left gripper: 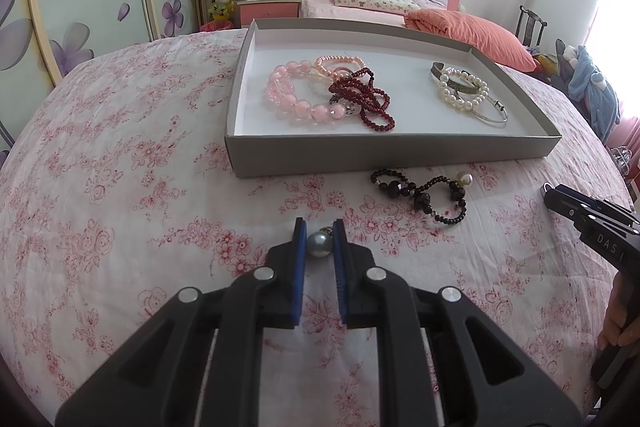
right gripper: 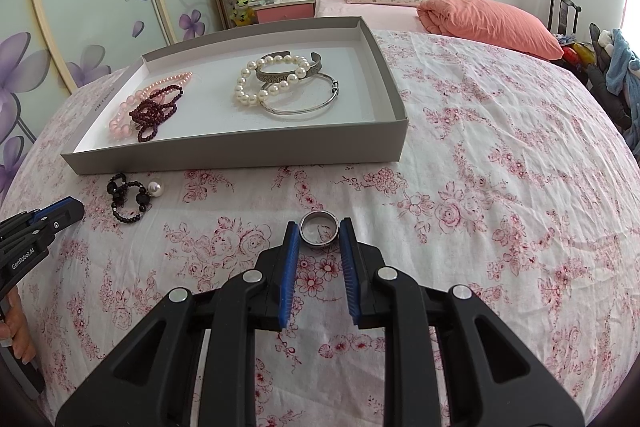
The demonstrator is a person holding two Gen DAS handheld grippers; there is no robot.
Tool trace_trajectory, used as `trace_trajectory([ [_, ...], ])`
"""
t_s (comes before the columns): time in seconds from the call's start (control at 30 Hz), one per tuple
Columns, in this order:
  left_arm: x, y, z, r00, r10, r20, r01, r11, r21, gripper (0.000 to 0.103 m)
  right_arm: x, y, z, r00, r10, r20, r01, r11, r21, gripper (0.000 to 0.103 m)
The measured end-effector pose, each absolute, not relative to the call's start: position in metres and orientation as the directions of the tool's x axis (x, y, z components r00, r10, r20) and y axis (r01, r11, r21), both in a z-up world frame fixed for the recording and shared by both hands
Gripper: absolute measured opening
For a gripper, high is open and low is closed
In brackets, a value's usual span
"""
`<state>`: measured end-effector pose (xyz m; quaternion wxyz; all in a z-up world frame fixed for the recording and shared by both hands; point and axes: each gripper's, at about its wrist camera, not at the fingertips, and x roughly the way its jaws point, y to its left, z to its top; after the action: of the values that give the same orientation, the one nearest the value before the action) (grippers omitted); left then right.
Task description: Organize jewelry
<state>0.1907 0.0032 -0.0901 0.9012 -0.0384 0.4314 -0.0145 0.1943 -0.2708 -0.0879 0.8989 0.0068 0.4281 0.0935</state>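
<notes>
Left wrist view: left tongs (left gripper: 320,241) pinch a grey pearl bead (left gripper: 319,245) just above the floral bedspread (left gripper: 120,187). Right tongs (right gripper: 320,237) close around a silver ring (right gripper: 319,229) lying on the bedspread, pads touching it. Black bead bracelet (left gripper: 424,195) lies just outside the grey tray (left gripper: 392,149), which holds pink, red and pearl bracelets.

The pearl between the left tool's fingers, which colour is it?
Grey-blue pearl, shiny; the left wrist view shows it best.

Bare floral cloth (right gripper: 500,187) right of grey tray (right gripper: 240,151), black bead bracelet (right gripper: 128,197) lying before its front wall
</notes>
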Motion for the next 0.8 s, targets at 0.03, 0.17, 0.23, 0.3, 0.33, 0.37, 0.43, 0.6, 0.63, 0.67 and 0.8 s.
trace_trajectory([
  [0.03, 0.1907, 0.0034, -0.0900, 0.627, -0.059, -0.776, -0.007, 0.997, -0.082, 0.014, 0.1943, -0.2709, -0.0879, 0.616, 0.174, -0.768, -0.162, 0.982, 0.093, 0.022],
  [0.17, 0.1907, 0.0030, -0.0901, 0.627, -0.059, -0.776, -0.007, 0.997, -0.082, 0.014, 0.1944, -0.2711, -0.0879, 0.616, 0.175, -0.768, -0.162, 0.982, 0.094, 0.022],
  [0.23, 0.1907, 0.0032, -0.0900, 0.627, -0.059, -0.776, -0.007, 0.997, -0.082, 0.014, 0.1944, -0.2699, -0.0883, 0.616, 0.176, -0.768, -0.162, 0.982, 0.095, 0.022],
  [0.3, 0.1907, 0.0028, -0.0901, 0.627, -0.059, -0.776, -0.007, 0.997, -0.082, 0.014, 0.1945, -0.2703, -0.0883, 0.615, 0.176, -0.768, -0.162, 0.982, 0.095, 0.022],
  [0.33, 0.1907, 0.0031, -0.0900, 0.627, -0.059, -0.776, -0.007, 0.997, -0.082, 0.014, 0.1945, -0.2702, -0.0883, 0.615, 0.176, -0.768, -0.162, 0.982, 0.095, 0.022],
  [0.37, 0.1907, 0.0029, -0.0901, 0.627, -0.059, -0.776, -0.007, 0.997, -0.082, 0.014, 0.1945, -0.2707, -0.0883, 0.616, 0.176, -0.768, -0.162, 0.982, 0.094, 0.022],
  [0.43, 0.1908, 0.0032, -0.0900, 0.627, -0.060, -0.776, -0.008, 0.996, -0.083, 0.014, 0.1945, -0.2704, -0.0883, 0.616, 0.175, -0.768, -0.162, 0.982, 0.093, 0.022],
  [0.6, 0.1905, 0.0042, -0.0898, 0.628, -0.062, -0.776, -0.011, 0.996, -0.088, 0.014, 0.1951, -0.2702, -0.0888, 0.615, 0.175, -0.769, -0.163, 0.982, 0.093, 0.022],
  [0.63, 0.1905, 0.0037, -0.0895, 0.628, -0.058, -0.776, -0.011, 0.996, -0.083, 0.014, 0.1954, -0.2702, -0.0887, 0.615, 0.178, -0.768, -0.162, 0.982, 0.098, 0.022],
  [0.67, 0.1904, 0.0039, -0.0896, 0.628, -0.055, -0.776, -0.011, 0.997, -0.080, 0.014, 0.1959, -0.2698, -0.0887, 0.616, 0.181, -0.767, -0.160, 0.982, 0.103, 0.022],
  [0.8, 0.1887, 0.0039, -0.0889, 0.630, -0.050, -0.775, -0.010, 0.997, -0.073, 0.014, 0.1917, -0.2681, -0.0861, 0.609, 0.209, -0.765, -0.159, 0.977, 0.140, 0.022],
])
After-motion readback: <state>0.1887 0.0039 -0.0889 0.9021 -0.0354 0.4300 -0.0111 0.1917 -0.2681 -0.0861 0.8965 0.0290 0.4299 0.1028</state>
